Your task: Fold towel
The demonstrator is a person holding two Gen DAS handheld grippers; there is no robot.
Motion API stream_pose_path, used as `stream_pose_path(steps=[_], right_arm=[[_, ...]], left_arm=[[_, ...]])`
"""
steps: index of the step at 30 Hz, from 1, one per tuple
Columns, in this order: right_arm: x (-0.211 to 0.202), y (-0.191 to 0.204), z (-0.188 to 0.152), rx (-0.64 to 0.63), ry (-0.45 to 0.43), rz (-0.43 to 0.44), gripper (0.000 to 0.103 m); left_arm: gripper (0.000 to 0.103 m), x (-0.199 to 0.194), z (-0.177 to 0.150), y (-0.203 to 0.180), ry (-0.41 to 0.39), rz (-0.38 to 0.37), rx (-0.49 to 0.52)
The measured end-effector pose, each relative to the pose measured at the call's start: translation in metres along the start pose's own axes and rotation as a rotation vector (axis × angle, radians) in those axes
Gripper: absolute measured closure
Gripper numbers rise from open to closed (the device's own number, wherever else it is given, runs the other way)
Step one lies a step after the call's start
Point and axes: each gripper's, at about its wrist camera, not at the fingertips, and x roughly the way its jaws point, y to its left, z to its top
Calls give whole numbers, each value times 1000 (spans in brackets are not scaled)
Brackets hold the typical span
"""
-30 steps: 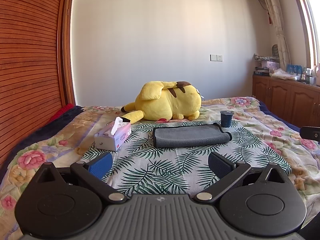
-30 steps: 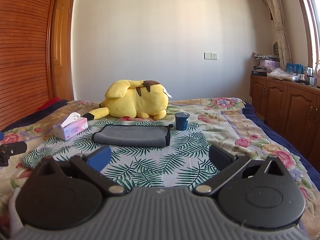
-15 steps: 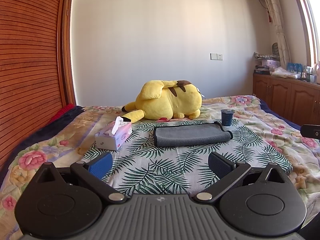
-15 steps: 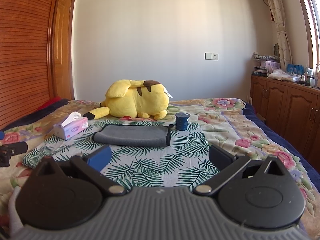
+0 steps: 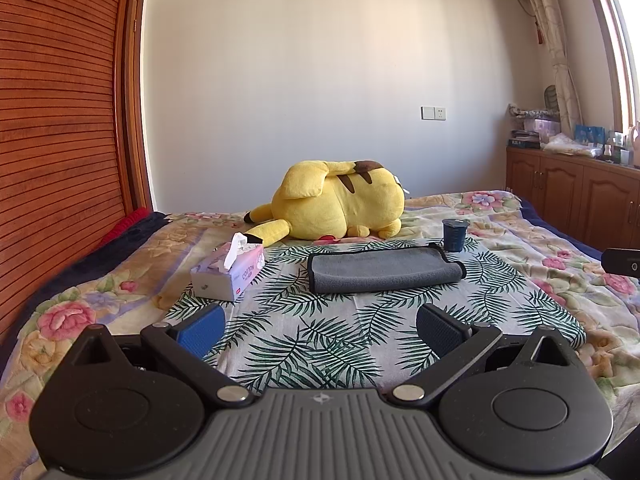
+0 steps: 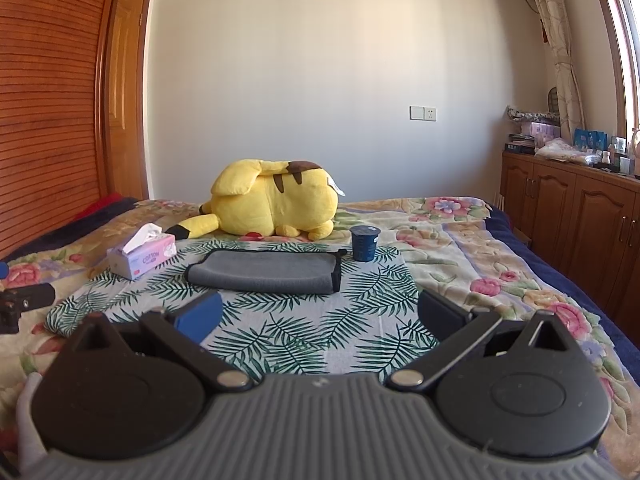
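A grey towel [image 5: 382, 270] with a dark trim lies folded in a long flat band on the palm-leaf cloth [image 5: 320, 336] spread over the bed. In the right wrist view the same towel [image 6: 264, 271] sits ahead and a little left. My left gripper [image 5: 319, 330] hovers well short of the towel, open, with nothing between its fingers. My right gripper [image 6: 320, 318] is likewise open and empty, held back from the towel's near edge. Each gripper's tip shows at the edge of the other's view.
A pink tissue box [image 5: 230, 270] stands left of the towel. A dark blue cup [image 5: 454, 234] stands at the towel's far right corner. A yellow plush toy [image 5: 336, 204] lies behind. Wooden cabinets [image 5: 580, 196] line the right wall, a slatted wooden wardrobe [image 5: 60, 140] the left.
Both views have shifted only slightly; the left view tilted a touch upward. The towel and the other objects lie as before, and both grippers stay open.
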Motion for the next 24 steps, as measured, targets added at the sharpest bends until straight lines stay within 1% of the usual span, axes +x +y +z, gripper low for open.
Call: stream_pose_path(steps=[24], right_arm=[[0, 1, 0, -2, 0, 0, 0]], left_arm=[[16, 1, -3, 4, -4, 2, 4]])
